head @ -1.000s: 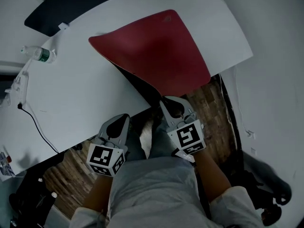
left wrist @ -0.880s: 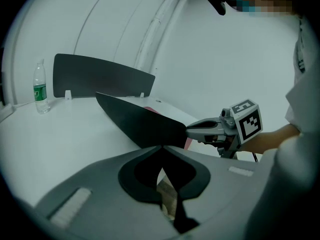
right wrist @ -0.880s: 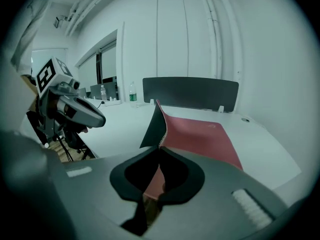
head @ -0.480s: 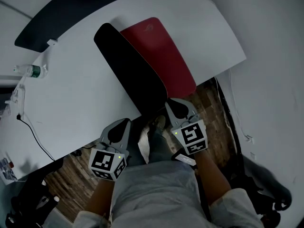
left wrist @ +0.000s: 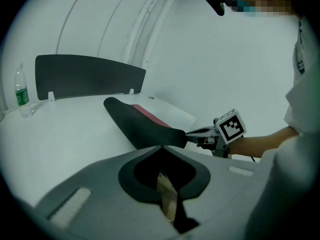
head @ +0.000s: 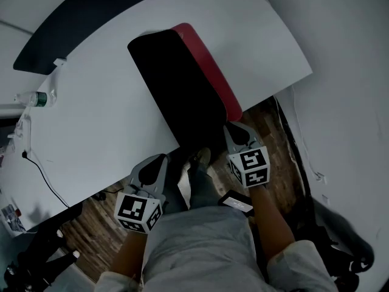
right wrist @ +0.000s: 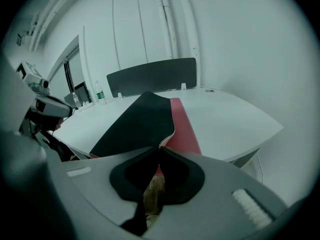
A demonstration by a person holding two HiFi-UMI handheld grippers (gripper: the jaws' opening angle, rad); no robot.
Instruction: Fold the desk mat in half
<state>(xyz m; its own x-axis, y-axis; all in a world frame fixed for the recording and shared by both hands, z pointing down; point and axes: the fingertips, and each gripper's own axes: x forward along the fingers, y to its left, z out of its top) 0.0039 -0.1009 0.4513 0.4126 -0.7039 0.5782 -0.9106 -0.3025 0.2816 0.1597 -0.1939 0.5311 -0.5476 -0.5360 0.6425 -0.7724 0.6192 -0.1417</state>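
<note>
Your right gripper (head: pixel 234 128) pinches the desk mat (head: pixel 176 90) — left gripper (head: pixel 157 160) pressed together, empty — so lay black squarely over red.

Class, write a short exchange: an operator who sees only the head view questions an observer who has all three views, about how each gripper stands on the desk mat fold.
Operator: From above, the right gripper sits at the near corner of the desk mat. Is it actually gripping?
Observer: Yes. The right gripper view shows its jaws closed on the corner of the black flap, above the red layer.
Operator: The left gripper hangs off the desk edge. Is it holding anything?
Observer: No. Its own view shows the jaws together with nothing between them, and the mat lies well beyond the tips.
</note>
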